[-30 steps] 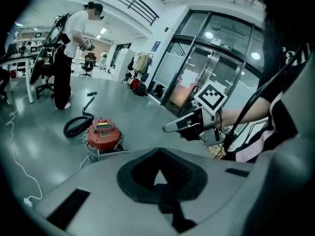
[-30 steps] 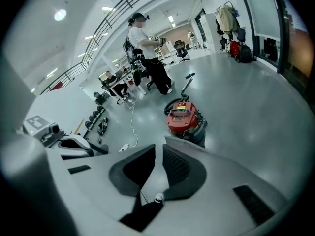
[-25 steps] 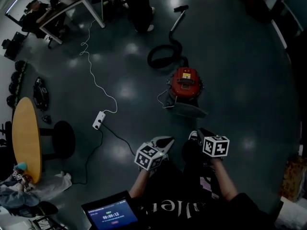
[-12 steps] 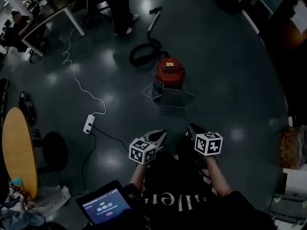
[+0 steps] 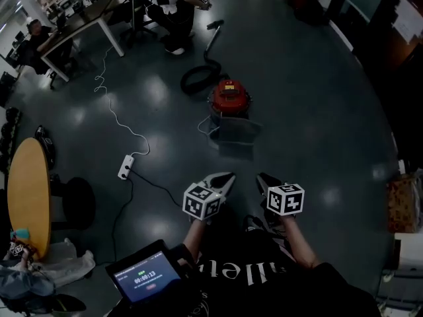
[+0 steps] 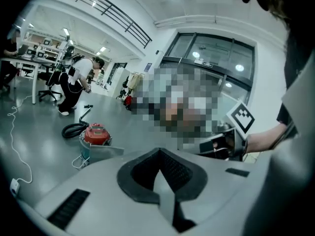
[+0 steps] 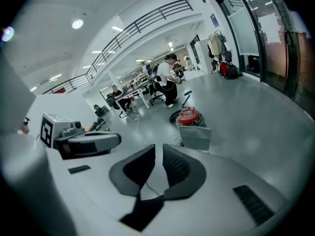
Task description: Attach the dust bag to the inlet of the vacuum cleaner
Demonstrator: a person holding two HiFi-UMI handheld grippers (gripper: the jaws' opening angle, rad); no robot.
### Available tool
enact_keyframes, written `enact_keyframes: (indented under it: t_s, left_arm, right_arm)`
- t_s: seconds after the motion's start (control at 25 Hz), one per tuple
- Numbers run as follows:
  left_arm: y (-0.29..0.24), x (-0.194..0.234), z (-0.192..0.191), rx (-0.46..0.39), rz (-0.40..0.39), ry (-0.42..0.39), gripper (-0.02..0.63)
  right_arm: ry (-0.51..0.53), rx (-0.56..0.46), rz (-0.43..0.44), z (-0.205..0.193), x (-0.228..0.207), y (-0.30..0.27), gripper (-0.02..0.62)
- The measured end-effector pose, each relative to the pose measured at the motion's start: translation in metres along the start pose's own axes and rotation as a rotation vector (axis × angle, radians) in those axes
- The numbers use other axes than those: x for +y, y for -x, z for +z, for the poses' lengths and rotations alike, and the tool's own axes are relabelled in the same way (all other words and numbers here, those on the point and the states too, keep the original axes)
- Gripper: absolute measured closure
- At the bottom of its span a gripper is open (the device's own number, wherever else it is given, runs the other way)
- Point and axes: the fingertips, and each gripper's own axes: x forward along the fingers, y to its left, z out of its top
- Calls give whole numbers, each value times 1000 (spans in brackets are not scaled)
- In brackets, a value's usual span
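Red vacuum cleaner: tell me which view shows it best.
Head view: the red vacuum cleaner shows its full top from above, with its black hose behind. The right gripper view shows it side-on, base hidden by a grey panel. The left gripper view shows it small, at the left.

- Tablet screen [image 5: 147, 277], lower left of the head view: is displaying a timer that is reading 00:00:13. The smaller lines around it are showing too small to read.
- Dark shirt [image 5: 223, 268] of the person: is carrying pale letters across the chest, of which only "lle" is reading clearly.
- Left marker cube [image 5: 203, 201] on the left claw [image 5: 225, 177] and right marker cube [image 5: 287, 199] on the right claw [image 5: 264, 179]: are showing black-and-white square code patterns, no letters.
- Red vacuum cleaner [image 5: 229, 94]: its lid label is showing as a small patch, unreadable.
- Blue wall sign [image 7: 213, 20], right gripper view: is showing too small to read.
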Motion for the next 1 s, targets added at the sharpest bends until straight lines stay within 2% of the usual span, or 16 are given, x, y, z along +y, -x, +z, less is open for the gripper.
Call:
enact_keyframes:
  t_s: [0.28, 0.48, 0.6, 0.72, 1.0]
  left_arm:
    - [17, -102, -69, 15, 21, 9, 601]
    - [32, -157, -116, 20, 28, 13, 601]
    - [49, -170, -127, 10, 77, 14, 601]
    - [57, -178, -122, -13, 110, 3, 601]
    - [70, -190, -129, -21, 123, -26, 601]
  right_arm:
    - [-9, -11, 38, -80, -4, 74, 537]
    - [-10, -21, 49, -124, -7, 115, 537]
    - [2, -22, 78, -142, 1, 132, 537]
    - [19, -31, 107, -148, 7, 141, 537]
    - [79, -38, 148, -154, 28, 143, 537]
